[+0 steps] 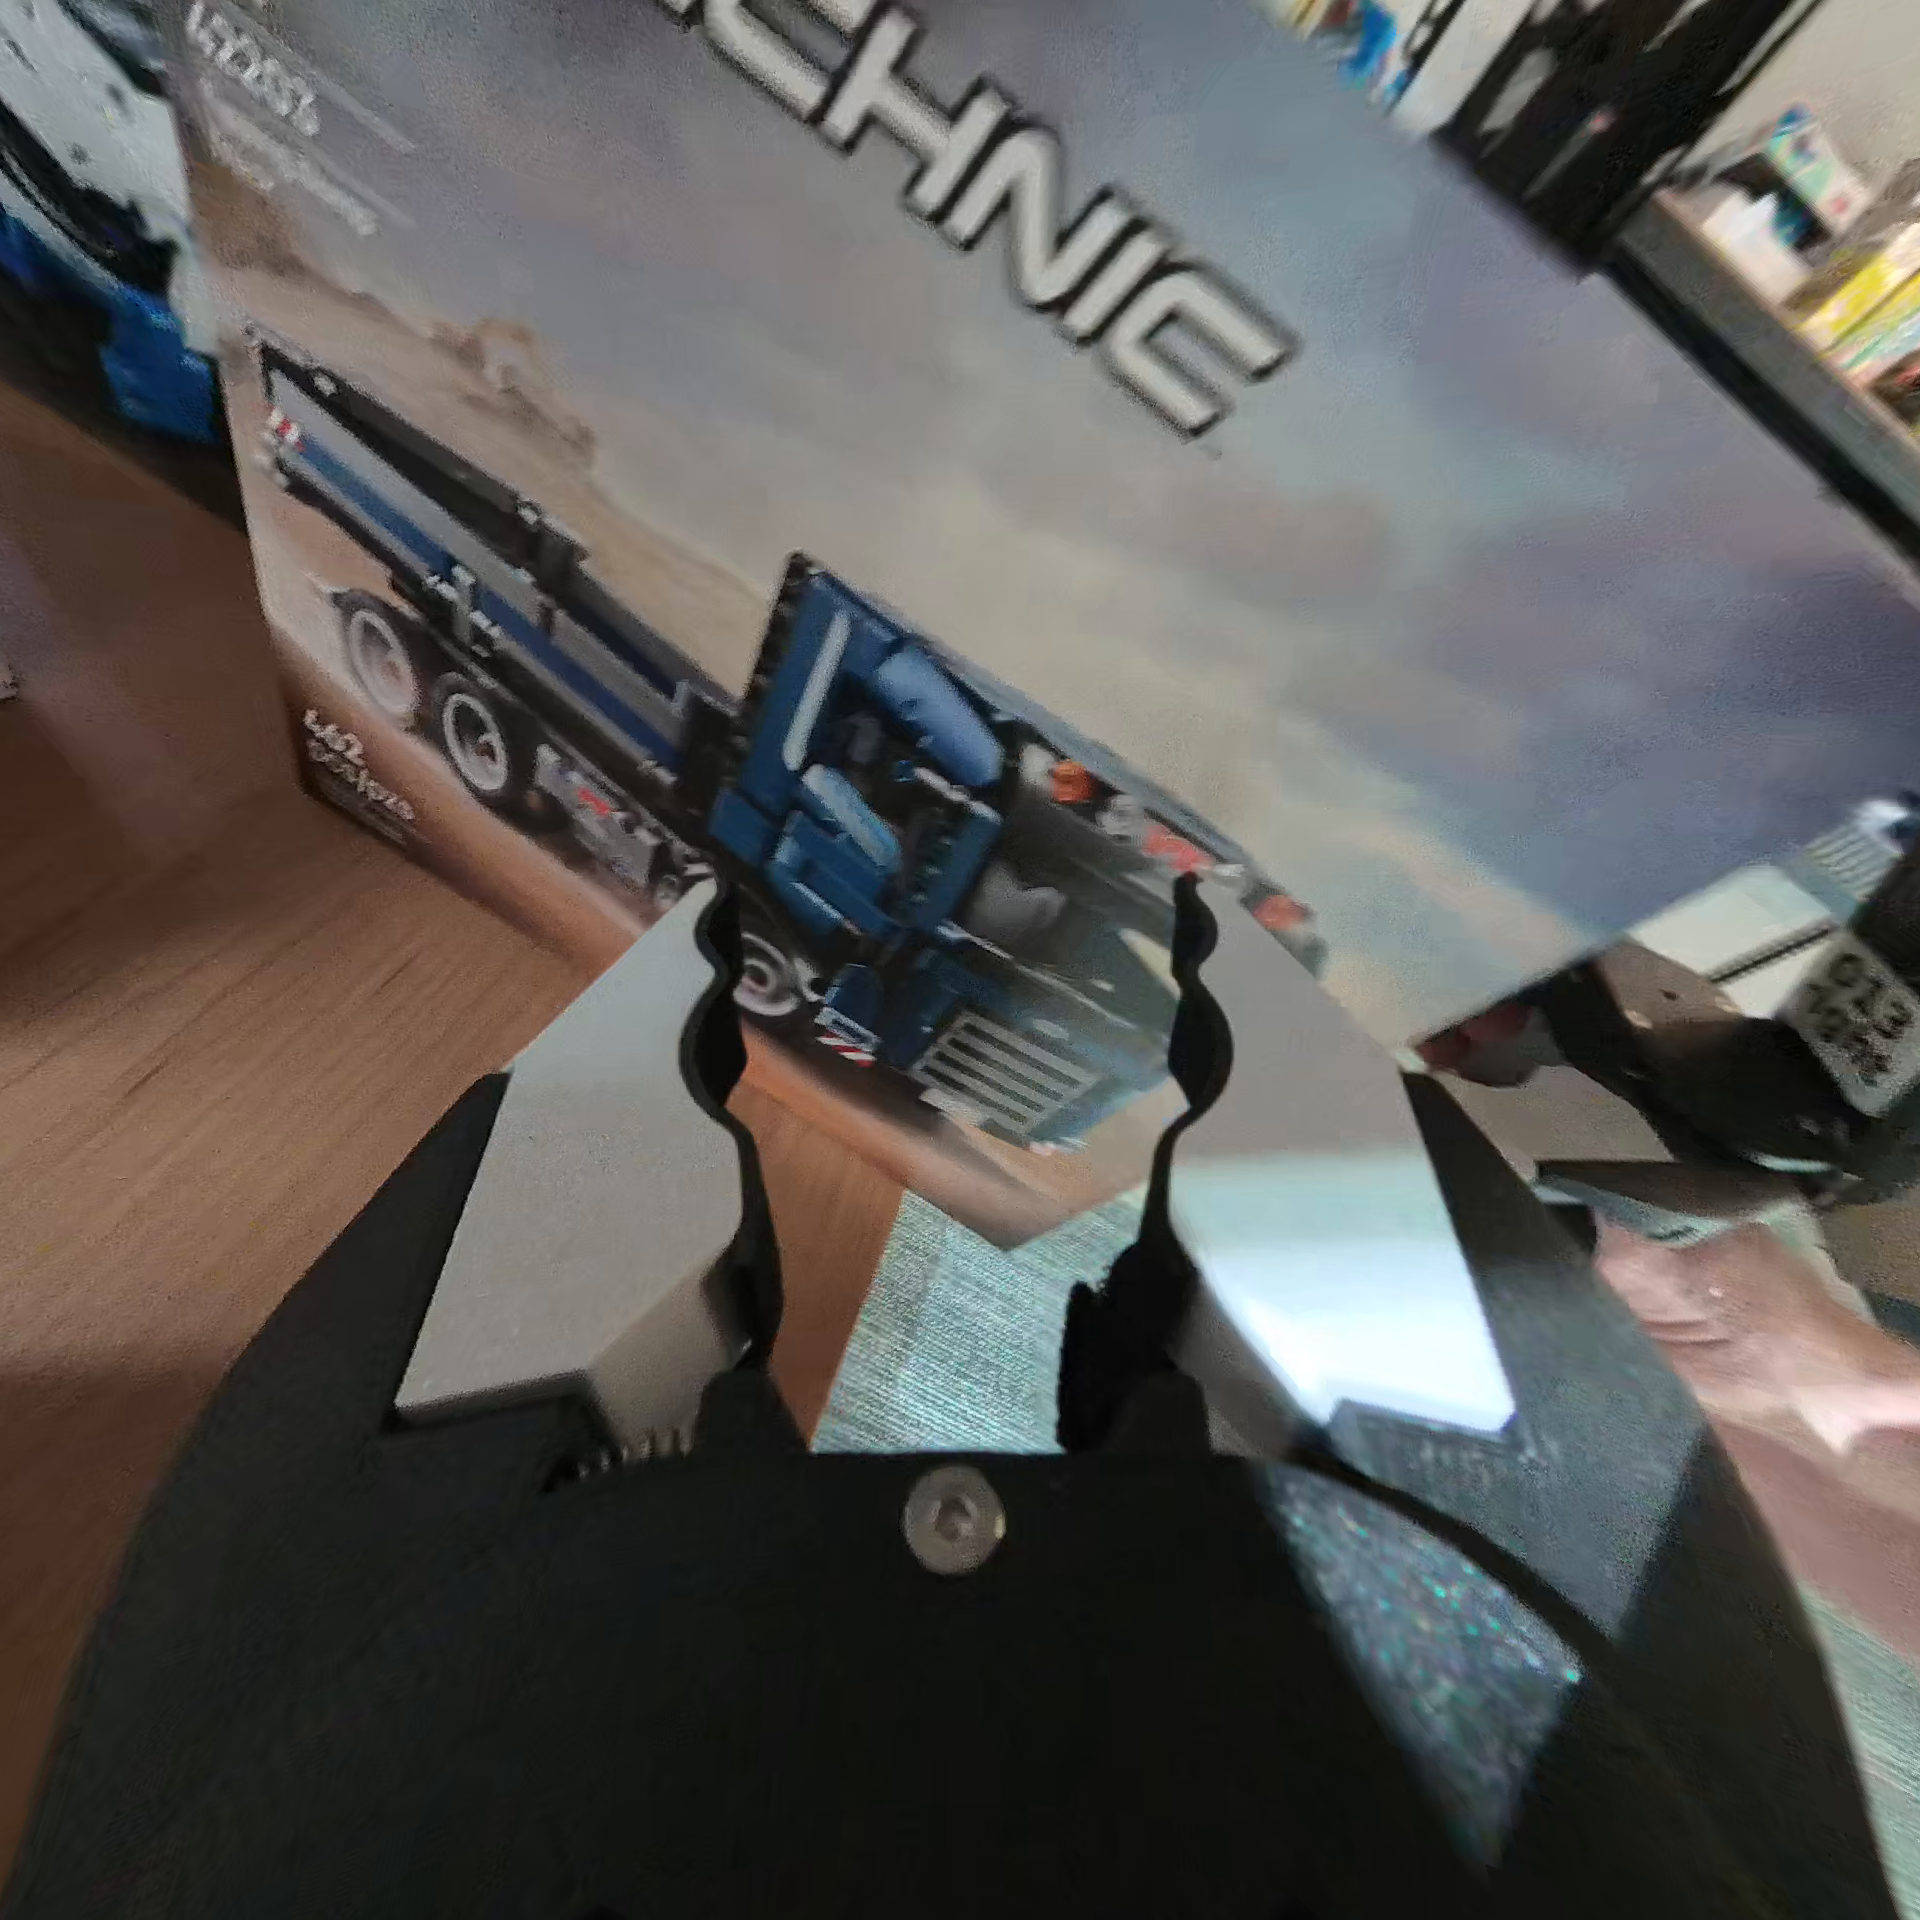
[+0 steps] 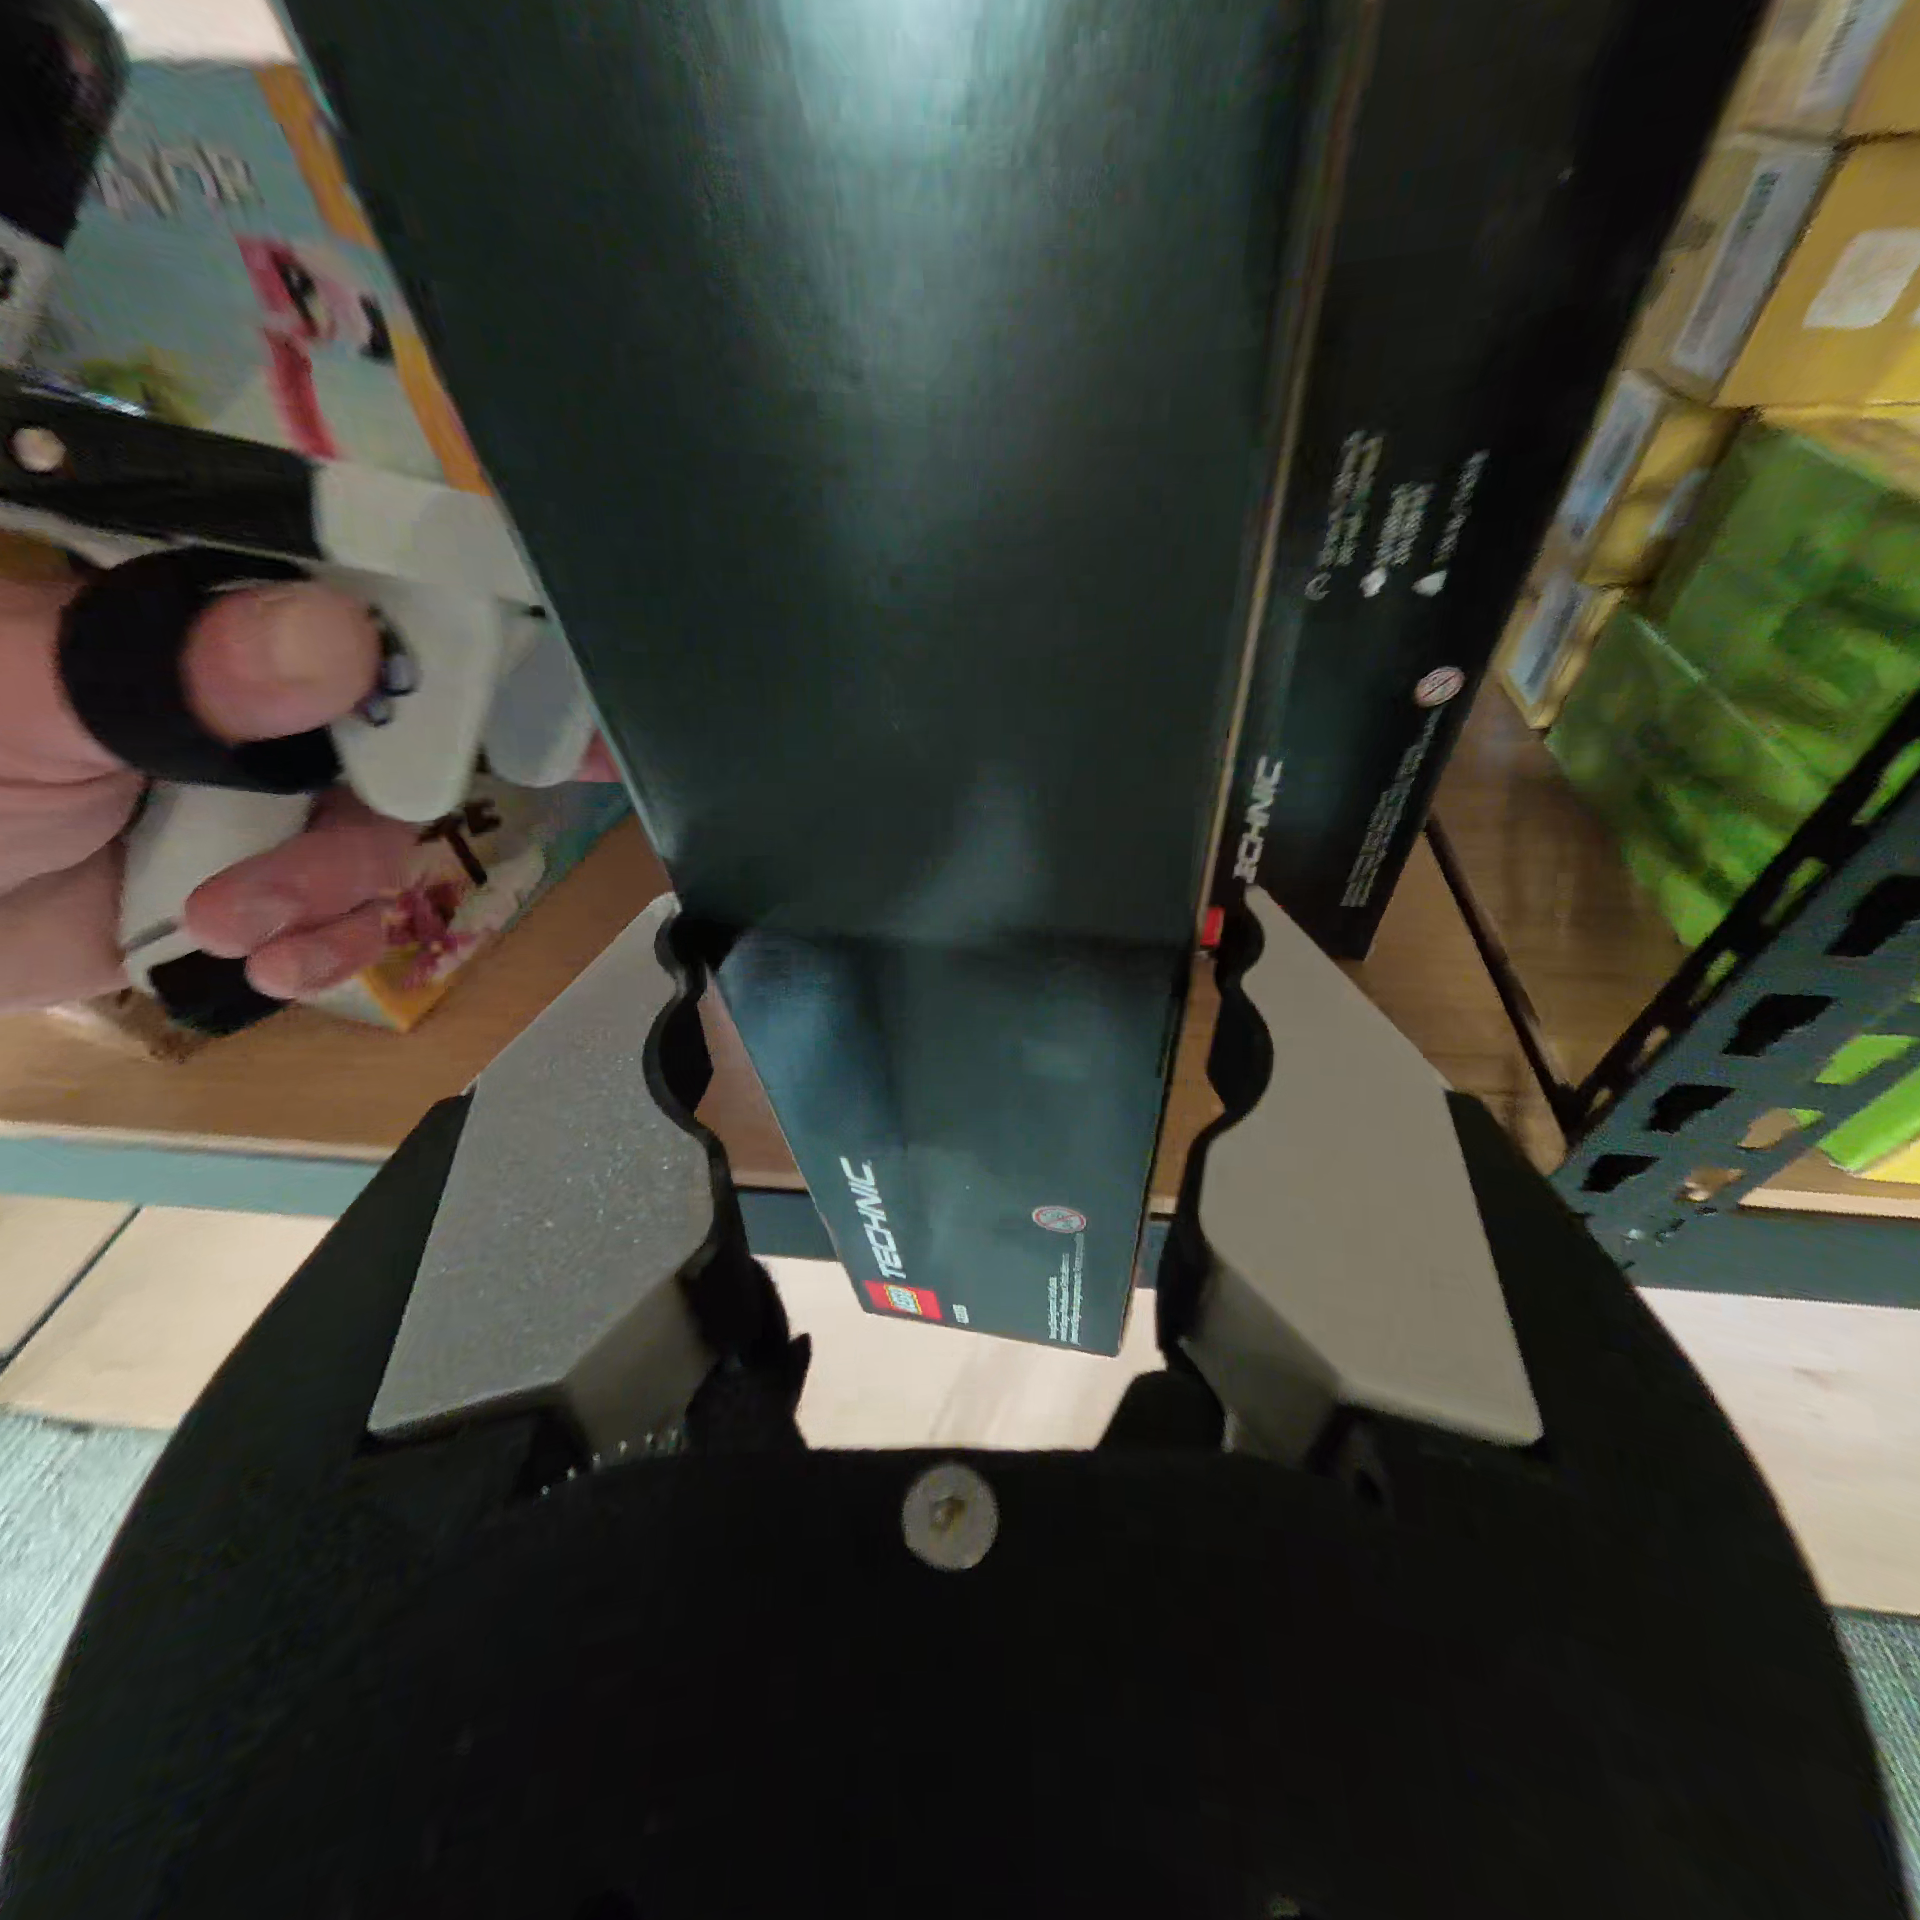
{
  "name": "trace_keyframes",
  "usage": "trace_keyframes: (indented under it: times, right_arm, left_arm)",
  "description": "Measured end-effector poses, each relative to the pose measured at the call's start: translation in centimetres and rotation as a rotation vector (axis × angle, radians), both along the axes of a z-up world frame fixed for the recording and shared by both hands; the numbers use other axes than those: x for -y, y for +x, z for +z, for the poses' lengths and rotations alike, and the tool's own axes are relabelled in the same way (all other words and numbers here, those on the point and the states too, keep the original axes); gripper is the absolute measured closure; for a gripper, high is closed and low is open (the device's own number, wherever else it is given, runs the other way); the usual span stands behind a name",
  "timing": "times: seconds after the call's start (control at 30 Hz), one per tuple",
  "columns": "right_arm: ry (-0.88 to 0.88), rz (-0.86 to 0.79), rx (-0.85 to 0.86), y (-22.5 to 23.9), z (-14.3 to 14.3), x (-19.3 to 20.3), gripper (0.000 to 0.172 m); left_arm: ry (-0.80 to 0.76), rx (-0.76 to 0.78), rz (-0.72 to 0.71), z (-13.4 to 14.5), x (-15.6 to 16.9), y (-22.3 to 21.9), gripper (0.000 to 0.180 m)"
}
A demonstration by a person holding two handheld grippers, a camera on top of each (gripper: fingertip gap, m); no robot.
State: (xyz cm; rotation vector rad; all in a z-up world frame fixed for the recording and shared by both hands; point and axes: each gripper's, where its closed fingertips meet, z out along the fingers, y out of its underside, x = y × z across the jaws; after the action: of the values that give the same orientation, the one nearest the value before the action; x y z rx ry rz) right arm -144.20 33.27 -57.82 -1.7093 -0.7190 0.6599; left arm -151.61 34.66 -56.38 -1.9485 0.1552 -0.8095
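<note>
Right wrist view is filled by a big dark box (image 2: 883,468), tilted off a wooden shelf (image 2: 208,1070), its narrow end hanging down between the right gripper (image 2: 951,956) fingers. Those fingers stand wide, one on each side of the box end; the left pad (image 2: 675,1029) sits right at the box edge, the right pad (image 2: 1236,1029) just beside the other edge, and whether either presses is hard to tell. A second dark box (image 2: 1455,520) stands upright just behind on the right, with green and yellow boxes (image 2: 1766,675) stacked farther right behind a black perforated rack post (image 2: 1714,1091). On the left, a hand (image 2: 208,727) grips the other gripper beside a pastel box (image 2: 332,312).

Over on the left wrist view, the box's printed face (image 1: 1039,468) with a blue truck leans across the frame, blurred. The left gripper (image 1: 951,904) hangs in front of that face, fingers spread, nothing between them, no pad on the box. A blue-and-white box (image 1: 114,312) sits at far left.
</note>
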Motion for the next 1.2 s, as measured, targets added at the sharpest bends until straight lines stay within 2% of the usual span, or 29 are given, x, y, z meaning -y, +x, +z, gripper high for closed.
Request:
trace_keyframes:
  times: [0.07,0.17,0.33,0.4,0.47,0.53,0.57,0.67,0.8,0.97,1.2]
  right_arm:
    - [0.006,-0.071,-0.009,1.7,0.8,0.6,0.074]
    - [-0.106,-0.092,-0.075,3.2,0.0,3.2,0.095]
    - [-0.138,-0.088,-0.079,3.0,-0.9,5.4,0.107]
    - [-0.120,-0.077,-0.068,2.1,-0.5,5.3,0.109]
    - [-0.107,-0.067,-0.048,1.2,-0.1,5.0,0.112]
    - [-0.101,-0.094,-0.027,0.6,0.0,4.2,0.118]
    - [-0.091,-0.131,-0.019,0.7,0.1,3.6,0.128]
    - [-0.095,-0.117,-0.001,-0.3,0.0,2.5,0.135]
    - [-0.106,-0.138,0.005,-0.9,-0.1,-0.2,0.146]
    - [-0.107,-0.114,0.029,-2.5,0.0,-3.7,0.146]
    - [-0.129,-0.086,0.018,-4.9,-0.2,-7.5,0.144]
  left_arm:
    - [0.043,-0.009,-0.027,2.0,1.3,0.3,0.093]
    - [0.115,-0.071,-0.053,5.7,3.1,1.0,0.088]
    - [0.317,-0.355,-0.152,12.1,4.7,4.9,0.088]
    - [0.372,-0.481,-0.224,13.2,4.3,6.7,0.089]
    - [0.390,-0.564,-0.281,13.3,3.5,7.9,0.090]
    - [0.354,-0.648,-0.322,11.8,2.5,8.3,0.096]
    - [0.336,-0.679,-0.345,11.0,2.2,8.5,0.099]
    - [0.333,-0.790,-0.351,9.4,0.8,8.1,0.101]
    - [0.321,-0.808,-0.282,9.4,-1.5,6.9,0.109]
    - [0.304,-0.874,-0.195,9.3,-5.3,4.9,0.115]
    - [0.293,-0.865,-0.117,9.3,-9.1,2.2,0.118]
